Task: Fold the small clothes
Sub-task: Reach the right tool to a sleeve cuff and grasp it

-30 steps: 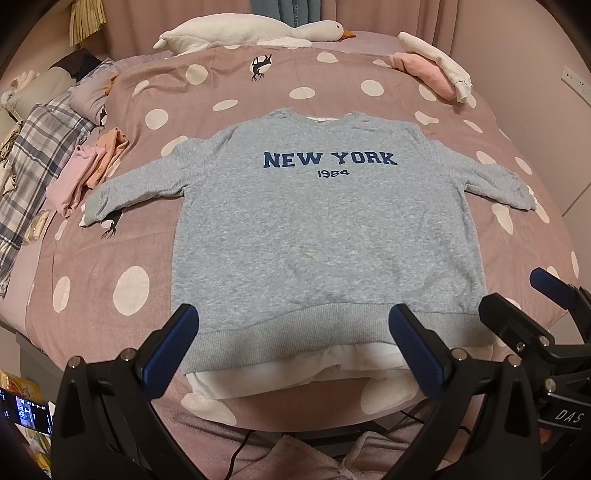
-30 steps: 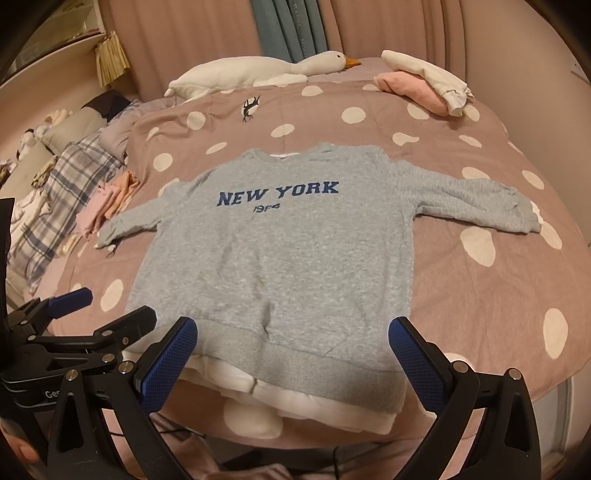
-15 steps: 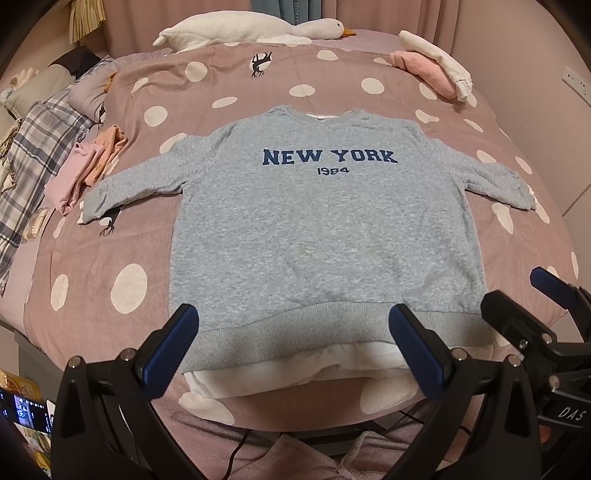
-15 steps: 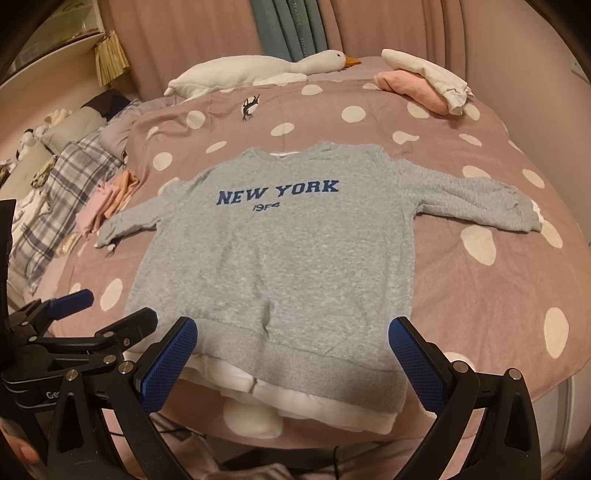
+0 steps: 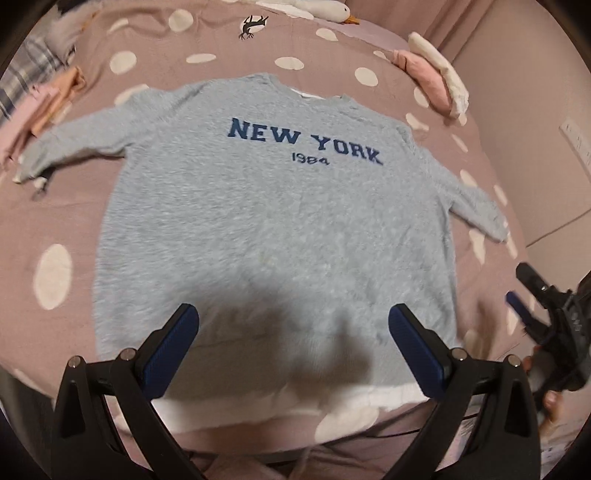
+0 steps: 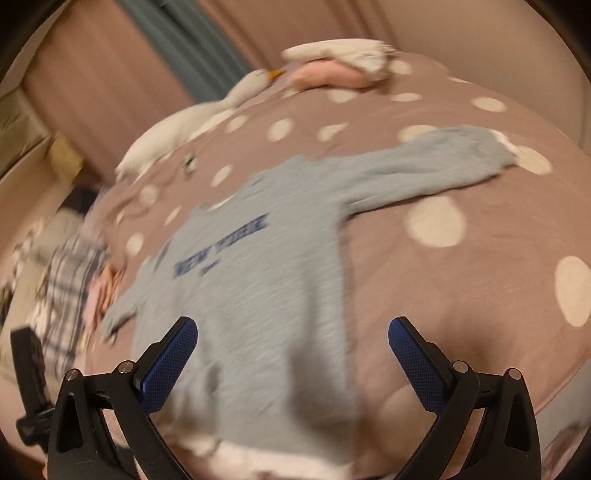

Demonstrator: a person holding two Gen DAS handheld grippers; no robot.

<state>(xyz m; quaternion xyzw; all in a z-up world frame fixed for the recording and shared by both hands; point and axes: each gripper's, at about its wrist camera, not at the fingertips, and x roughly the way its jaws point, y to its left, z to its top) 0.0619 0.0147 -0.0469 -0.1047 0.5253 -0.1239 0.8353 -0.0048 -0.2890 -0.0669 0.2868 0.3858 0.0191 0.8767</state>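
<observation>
A grey sweatshirt (image 5: 273, 221) printed NEW YORK 1984 lies flat and face up on the spotted bedspread (image 5: 48, 221), both sleeves spread out, a white hem showing below its grey waistband. My left gripper (image 5: 293, 345) hangs open over the waistband with nothing between its blue pads. My right gripper (image 6: 291, 354) is open too, above the sweatshirt (image 6: 258, 280) near its right side; this view is motion-blurred. The right sleeve (image 6: 436, 166) stretches toward the bed's right. In the left wrist view the right gripper (image 5: 554, 325) shows at the right edge.
A goose plush (image 5: 325, 7) lies at the head of the bed. Folded pink and white clothes (image 5: 432, 70) sit at the far right, more pink and orange pieces (image 5: 48, 99) beside a plaid cloth (image 6: 70, 280) at the left. A wall (image 5: 535, 110) borders the bed's right side.
Both grippers have moved forward over the sweatshirt's lower edge. The right gripper has swung and tilted toward the right sleeve side, blurring its view. Both stay open.
</observation>
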